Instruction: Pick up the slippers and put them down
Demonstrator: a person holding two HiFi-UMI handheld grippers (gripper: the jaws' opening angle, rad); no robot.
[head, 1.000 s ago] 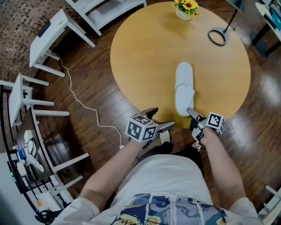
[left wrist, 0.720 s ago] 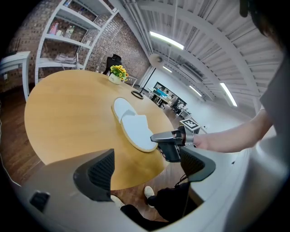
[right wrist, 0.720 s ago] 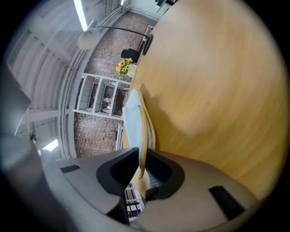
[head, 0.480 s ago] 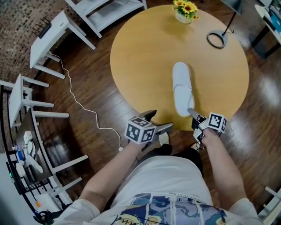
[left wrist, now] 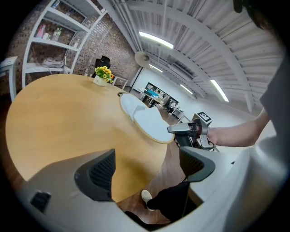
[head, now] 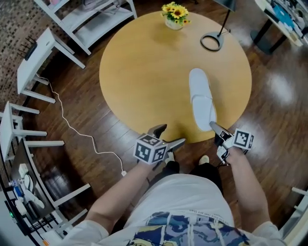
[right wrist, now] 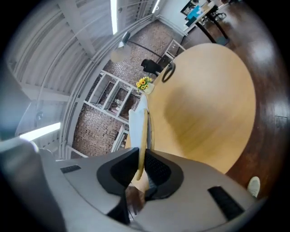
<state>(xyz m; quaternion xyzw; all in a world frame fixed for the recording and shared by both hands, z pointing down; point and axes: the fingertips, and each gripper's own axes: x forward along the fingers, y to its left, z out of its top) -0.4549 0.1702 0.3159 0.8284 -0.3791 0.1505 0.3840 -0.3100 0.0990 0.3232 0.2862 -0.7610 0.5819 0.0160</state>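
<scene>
One white slipper (head: 201, 97) with a pale yellow sole lies lengthwise over the near right part of the round wooden table (head: 144, 72). My right gripper (head: 216, 129) is shut on its heel end. In the right gripper view the slipper (right wrist: 138, 115) stands edge-on and the pads of the right gripper (right wrist: 141, 168) pinch its sole. My left gripper (head: 166, 137) hangs open and empty at the table's near edge, left of the slipper. In the left gripper view the slipper (left wrist: 146, 120) and the right gripper (left wrist: 186, 132) show beyond the open left gripper (left wrist: 147, 165).
A pot of yellow flowers (head: 174, 14) and a lamp's ring base (head: 211, 42) stand at the table's far side. White shelving (head: 91, 14) and white racks (head: 36, 55) stand to the left. A white cable (head: 82, 137) trails over the dark wooden floor.
The right gripper's jaws closed on the slipper's heel and rose with it, rolling the slipper onto its edge. The left gripper shifted a little and stayed open.
</scene>
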